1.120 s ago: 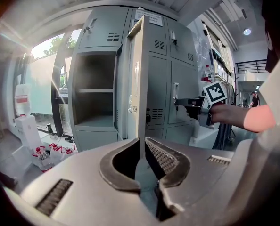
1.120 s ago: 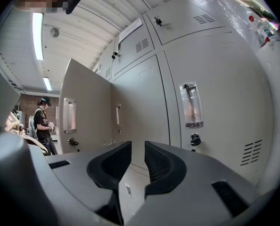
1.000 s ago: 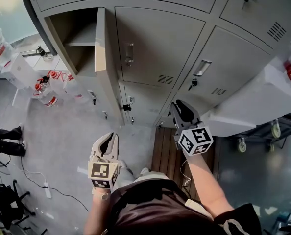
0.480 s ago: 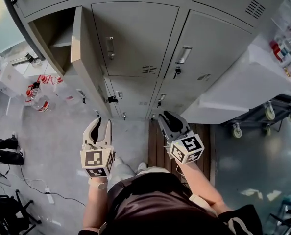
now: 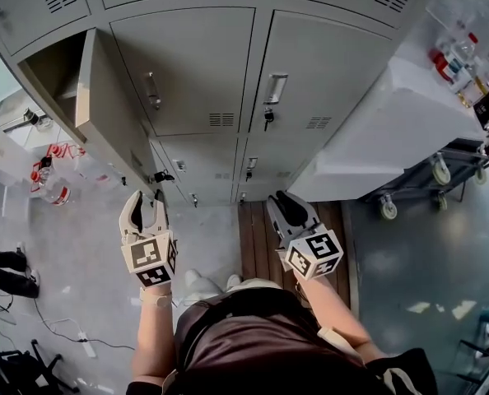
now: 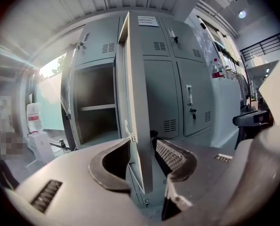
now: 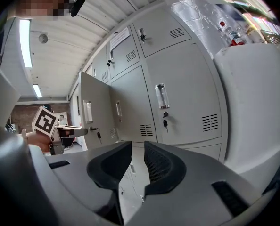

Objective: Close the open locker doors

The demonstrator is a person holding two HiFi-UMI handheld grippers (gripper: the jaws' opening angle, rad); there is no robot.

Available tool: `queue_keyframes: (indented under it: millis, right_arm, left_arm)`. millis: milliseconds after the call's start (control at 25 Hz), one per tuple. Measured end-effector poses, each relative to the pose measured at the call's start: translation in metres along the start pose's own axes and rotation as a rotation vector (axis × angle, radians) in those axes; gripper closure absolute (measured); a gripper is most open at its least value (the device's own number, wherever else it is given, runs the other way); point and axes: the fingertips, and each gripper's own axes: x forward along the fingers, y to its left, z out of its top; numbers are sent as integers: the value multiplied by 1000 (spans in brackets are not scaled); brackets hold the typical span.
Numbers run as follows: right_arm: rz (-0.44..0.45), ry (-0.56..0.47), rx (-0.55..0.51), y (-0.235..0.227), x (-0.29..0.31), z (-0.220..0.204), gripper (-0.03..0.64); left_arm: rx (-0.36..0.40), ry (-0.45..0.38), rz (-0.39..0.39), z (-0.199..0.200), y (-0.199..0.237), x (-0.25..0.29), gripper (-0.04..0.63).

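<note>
One tall grey metal locker door point(image 5: 104, 113) stands open in the left column of a bank of grey metal lockers point(image 5: 203, 64). It is swung out at about a right angle to the locker fronts. Its long axis is upright and its free vertical edge points out toward the person, while its hinged side sits against the middle column. To its left the open compartment point(image 5: 51, 76) shows a single shelf point(image 6: 97, 107) across it. The neighbouring doors in the middle and right columns lie flush and closed, and a key point(image 5: 268, 118) hangs in the lock of the right-hand one. The left hand-held gripper point(image 5: 144, 204) is held low in front of the open door, just beneath its bottom outer corner in the head view. Its jaws are opening and stand wide apart, released. In the left gripper view point(image 6: 142, 145) the door's free edge point(image 6: 137, 102) lines up in the gap between them, with neither pad pressing on it. The right hand-held gripper point(image 5: 284, 200) is held further right, in front of the closed lower lockers and above a strip of brown wooden slats point(image 5: 257, 237) on the floor. Its jaws stand close, with only a narrow slit between them point(image 7: 137, 147), and grasp nothing. A large white unit point(image 5: 393, 130) stands against the lockers on the right.
</note>
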Motion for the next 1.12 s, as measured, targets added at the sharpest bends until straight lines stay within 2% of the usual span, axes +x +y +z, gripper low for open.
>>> queue_keyframes:
  millis: [120, 320, 560, 800, 960, 1120]
  right_arm:
    - [-12, -3, 13, -7, -3, 0, 520]
    - [-10, -2, 36, -5, -2, -2, 520]
    - [11, 16, 44, 9, 14, -5, 520]
    - [45, 28, 34, 45, 47, -3, 520]
    - [69, 40, 25, 76, 74, -1, 520]
    - [96, 60, 18, 105, 105, -1, 520]
  left_arm:
    - [7, 7, 20, 1, 2, 4, 431]
    - [15, -1, 27, 1, 1, 5, 488]
    - [5, -30, 11, 1, 5, 3, 489]
    - [37, -65, -26, 7, 28, -7, 489]
    - [27, -38, -50, -12, 50, -13, 489]
    - [26, -57, -80, -9, 76, -16, 491]
